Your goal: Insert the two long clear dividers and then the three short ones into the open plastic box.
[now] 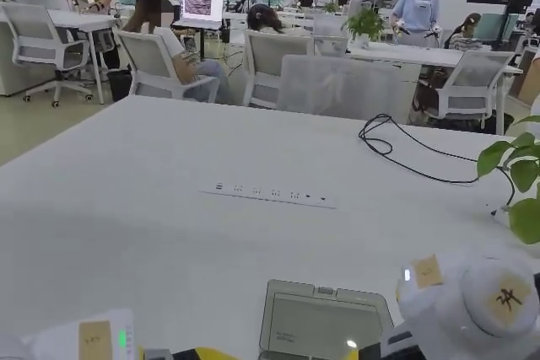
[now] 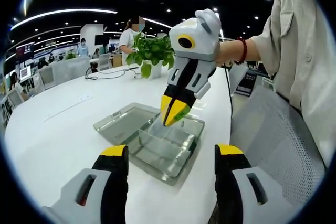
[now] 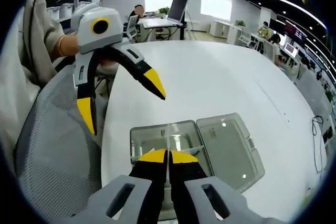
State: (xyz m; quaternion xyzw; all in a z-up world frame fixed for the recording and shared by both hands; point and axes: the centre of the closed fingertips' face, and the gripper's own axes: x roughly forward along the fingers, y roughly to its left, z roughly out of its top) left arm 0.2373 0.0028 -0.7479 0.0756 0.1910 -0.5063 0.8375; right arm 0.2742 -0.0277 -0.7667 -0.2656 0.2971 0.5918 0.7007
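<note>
Right gripper (image 3: 168, 157) clamps a clear divider (image 3: 168, 134) edge-down over the open box (image 3: 139, 145) at the near edge of the table (image 1: 169, 208); left gripper (image 2: 171, 150) hovers, jaws wide apart. Insertion's underway, seated count unclear, short ones likely remain.

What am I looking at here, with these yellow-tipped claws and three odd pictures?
There is no robot. A person holds a hand-held gripper in each hand. One picture comes from a headset camera looking across the white table. The round ones come from a camera on each gripper. The left hand-held gripper is open and holds nothing. The right hand-held gripper is shut on what looks like a clear divider, above the open plastic box on the table.
</note>
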